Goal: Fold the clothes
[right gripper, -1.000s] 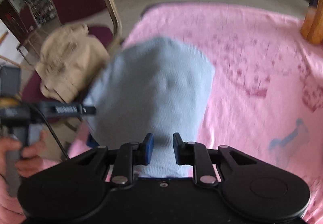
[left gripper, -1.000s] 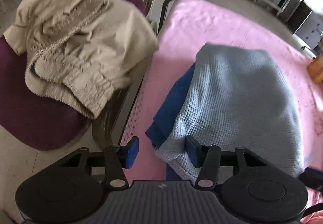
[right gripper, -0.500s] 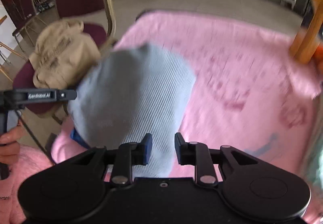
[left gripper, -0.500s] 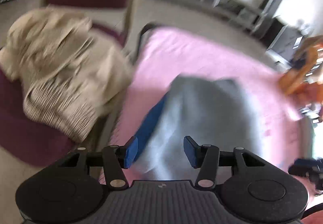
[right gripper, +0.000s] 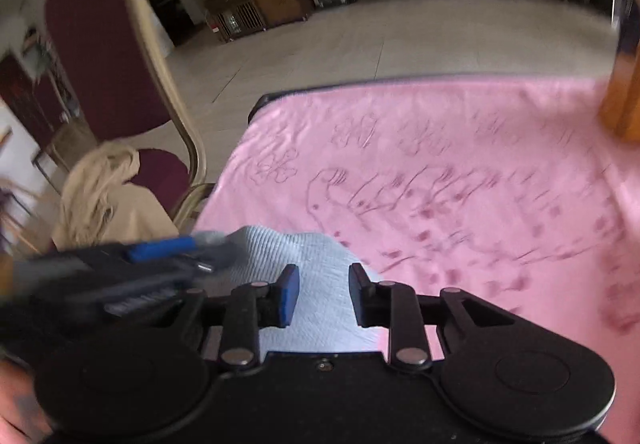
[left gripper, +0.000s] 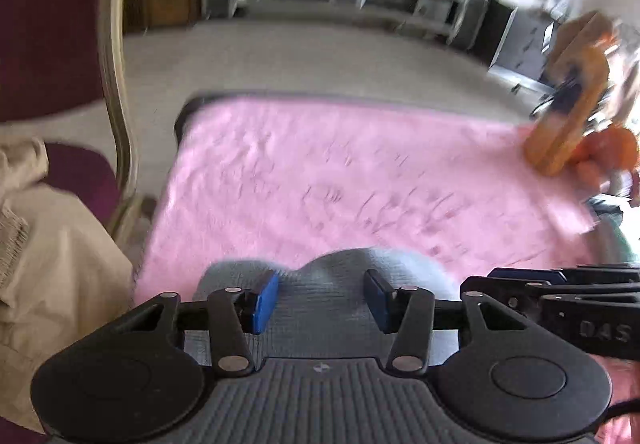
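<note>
A light blue knit sweater [left gripper: 332, 284] lies bunched at the near left of the pink-covered table [left gripper: 360, 171]. My left gripper [left gripper: 320, 304] has the sweater humped up between its blue pads, which press into it from both sides. In the right wrist view the sweater [right gripper: 316, 256] fills the narrow gap of my right gripper [right gripper: 324, 292], whose pads are closed on its near edge. The left gripper [right gripper: 160, 256] is blurred and close on the left there. Both grippers sit side by side, and the rest of the sweater is hidden beneath them.
A maroon chair [right gripper: 100, 43] with a metal frame stands left of the table, with beige clothes [left gripper: 52, 264] heaped on its seat. An orange wooden object [left gripper: 568, 123] stands at the table's far right. Shelves and cabinets line the far wall.
Both views have swung to the right and forward, so more bare pink cloth shows. The sweater has shrunk to a low hump at the fingertips. The left gripper has closed in beside the right one.
</note>
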Demonstrator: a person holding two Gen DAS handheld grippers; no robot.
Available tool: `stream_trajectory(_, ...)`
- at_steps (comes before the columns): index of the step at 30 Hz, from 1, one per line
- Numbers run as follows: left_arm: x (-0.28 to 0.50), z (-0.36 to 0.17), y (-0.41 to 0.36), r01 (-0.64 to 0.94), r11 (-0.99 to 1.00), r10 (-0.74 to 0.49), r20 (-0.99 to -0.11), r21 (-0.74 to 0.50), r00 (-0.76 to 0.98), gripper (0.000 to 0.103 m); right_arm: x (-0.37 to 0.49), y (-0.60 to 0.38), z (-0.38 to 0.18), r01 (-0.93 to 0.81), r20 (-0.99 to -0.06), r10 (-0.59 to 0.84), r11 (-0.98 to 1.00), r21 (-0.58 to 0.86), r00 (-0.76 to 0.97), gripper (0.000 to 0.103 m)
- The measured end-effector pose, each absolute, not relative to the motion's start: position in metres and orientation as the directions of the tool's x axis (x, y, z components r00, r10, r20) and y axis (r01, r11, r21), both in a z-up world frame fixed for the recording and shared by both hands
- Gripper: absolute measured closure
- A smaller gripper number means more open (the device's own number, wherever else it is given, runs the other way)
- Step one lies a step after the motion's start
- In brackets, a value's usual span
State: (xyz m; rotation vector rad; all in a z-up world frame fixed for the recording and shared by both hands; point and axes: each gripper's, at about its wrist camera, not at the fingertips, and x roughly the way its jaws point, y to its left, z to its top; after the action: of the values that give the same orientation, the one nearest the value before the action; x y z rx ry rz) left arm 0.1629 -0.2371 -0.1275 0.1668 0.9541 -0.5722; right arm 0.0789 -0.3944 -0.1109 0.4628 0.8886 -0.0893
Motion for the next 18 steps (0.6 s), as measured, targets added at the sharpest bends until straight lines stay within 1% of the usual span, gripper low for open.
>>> stream_trajectory(3, 0.185, -0.164, -0.241, 0.484, 0.866, -0.328, -0.872, -0.124, 0.363, 0.059, 0.097, -0.392, -0.139, 0.285, -0.799, 0.105, 0.9, 0.33, 0.592, 0.077)
stream_trajectory(5, 0.188, -0.169, -0.243, 0.489, 0.866, -0.316, -0.875, -0.108, 0.366, 0.059, 0.105, -0.389, -0.155, 0.292, -0.818, 0.08, 0.911, 0.292, 0.57, 0.077)
stream_trajectory(8, 0.187, -0.171, -0.246, 0.484, 0.871, -0.3, -0.875, -0.089, 0.38, 0.059, 0.113, -0.389, -0.164, 0.308, -0.828, 0.057, 0.912, 0.271, 0.558, 0.077)
stream_trajectory(11, 0.186, -0.171, -0.241, 0.49, 0.865, -0.323, -0.864, -0.105, 0.385, 0.059, 0.114, -0.39, -0.17, 0.319, -0.83, 0.04, 0.912, 0.258, 0.557, 0.076)
stream_trajectory(14, 0.178, -0.155, -0.227, 0.489, 0.858, -0.378, -0.84, -0.16, 0.389, 0.059, 0.102, -0.395, -0.156, 0.325, -0.813, 0.059, 0.898, 0.297, 0.579, 0.076)
stream_trajectory(17, 0.16, -0.127, -0.201, 0.469, 0.855, -0.432, -0.802, -0.219, 0.412, 0.054, 0.074, -0.4, -0.126, 0.341, -0.789, 0.044, 0.886, 0.315, 0.613, 0.075)
stream_trajectory(18, 0.154, -0.117, -0.19, 0.464, 0.853, -0.453, -0.784, -0.241, 0.425, 0.048, 0.062, -0.401, -0.114, 0.345, -0.784, 0.037, 0.885, 0.314, 0.62, 0.073)
